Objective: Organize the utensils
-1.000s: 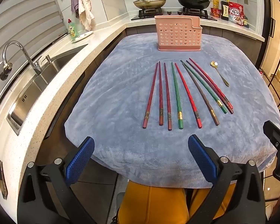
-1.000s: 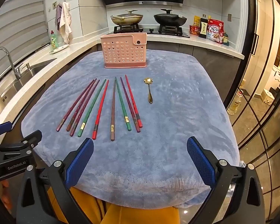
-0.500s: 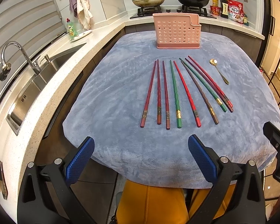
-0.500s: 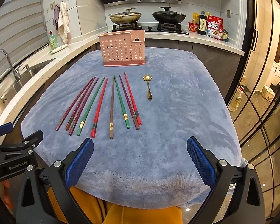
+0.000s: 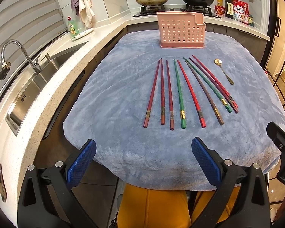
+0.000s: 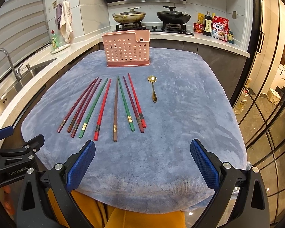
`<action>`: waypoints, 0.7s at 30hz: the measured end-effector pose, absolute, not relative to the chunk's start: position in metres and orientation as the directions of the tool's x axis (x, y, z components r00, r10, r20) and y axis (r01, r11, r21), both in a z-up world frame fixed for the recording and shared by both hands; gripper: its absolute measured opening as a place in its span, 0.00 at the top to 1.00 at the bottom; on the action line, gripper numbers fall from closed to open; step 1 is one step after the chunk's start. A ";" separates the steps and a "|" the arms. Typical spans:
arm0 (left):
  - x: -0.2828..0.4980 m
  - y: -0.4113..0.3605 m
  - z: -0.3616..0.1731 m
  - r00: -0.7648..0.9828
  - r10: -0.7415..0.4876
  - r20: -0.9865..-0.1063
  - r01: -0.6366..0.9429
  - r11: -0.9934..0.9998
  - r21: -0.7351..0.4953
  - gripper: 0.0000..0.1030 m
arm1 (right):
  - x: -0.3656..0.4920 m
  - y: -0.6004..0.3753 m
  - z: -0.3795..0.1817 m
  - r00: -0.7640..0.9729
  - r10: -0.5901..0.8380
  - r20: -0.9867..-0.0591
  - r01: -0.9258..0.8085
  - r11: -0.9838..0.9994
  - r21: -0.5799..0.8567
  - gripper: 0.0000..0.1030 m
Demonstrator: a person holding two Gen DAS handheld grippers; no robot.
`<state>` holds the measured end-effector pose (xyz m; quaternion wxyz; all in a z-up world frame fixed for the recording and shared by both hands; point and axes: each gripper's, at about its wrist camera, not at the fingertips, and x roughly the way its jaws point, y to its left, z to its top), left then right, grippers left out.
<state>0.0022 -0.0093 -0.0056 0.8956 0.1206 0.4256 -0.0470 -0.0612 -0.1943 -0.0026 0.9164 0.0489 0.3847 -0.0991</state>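
On the blue cloth (image 6: 180, 114), with the pink caddy (image 6: 127, 49) at the far end, nine chopsticks (image 6: 115, 108) fanned mid-table and the spoon (image 6: 153, 89) beside them, bring your empty, wide-open right gripper (image 6: 142, 163) or left gripper (image 5: 143, 163) low over one stick's banded end.

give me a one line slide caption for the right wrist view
Open right gripper faces nine chopsticks and a gold spoon on a blue cloth, pink holder behind.
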 end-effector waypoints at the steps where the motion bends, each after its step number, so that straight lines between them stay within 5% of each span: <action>1: 0.003 -0.010 -0.006 0.633 0.018 -0.774 0.186 0.967 0.174 0.07 | -0.061 -0.194 -0.002 0.684 -0.144 -0.715 0.218 0.976 0.012 0.07; 21: 0.009 -0.008 -0.008 0.620 0.009 -0.785 0.200 0.965 0.169 0.07 | -0.053 -0.193 -0.003 0.680 -0.158 -0.716 0.224 0.975 -0.002 0.07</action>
